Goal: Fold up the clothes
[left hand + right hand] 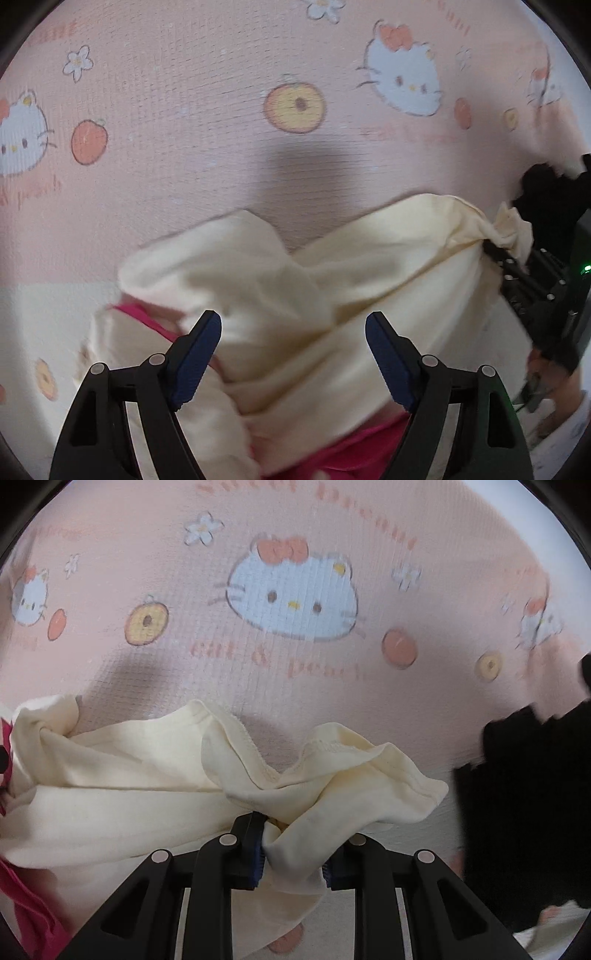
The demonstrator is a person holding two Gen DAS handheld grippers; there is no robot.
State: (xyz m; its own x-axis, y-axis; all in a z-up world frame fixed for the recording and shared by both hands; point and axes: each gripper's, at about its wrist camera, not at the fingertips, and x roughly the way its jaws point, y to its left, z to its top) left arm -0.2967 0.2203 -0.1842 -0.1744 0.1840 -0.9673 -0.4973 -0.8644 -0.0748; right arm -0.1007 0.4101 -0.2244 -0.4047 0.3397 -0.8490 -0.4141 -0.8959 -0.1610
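A cream garment [295,288] lies bunched on the pink cartoon-cat bedsheet [184,166], with a bright pink garment [354,446] partly under it. My left gripper [293,354] is open above the cream cloth and holds nothing. My right gripper [293,853] is shut on a bunched edge of the cream garment [147,794]. It also shows in the left wrist view at the right [495,251], pulling the cloth taut. The pink garment [26,897] shows at the lower left of the right wrist view.
A black garment [517,812] lies on the sheet to the right; it also shows in the left wrist view [546,192]. The pink sheet [295,664] spreads beyond the clothes.
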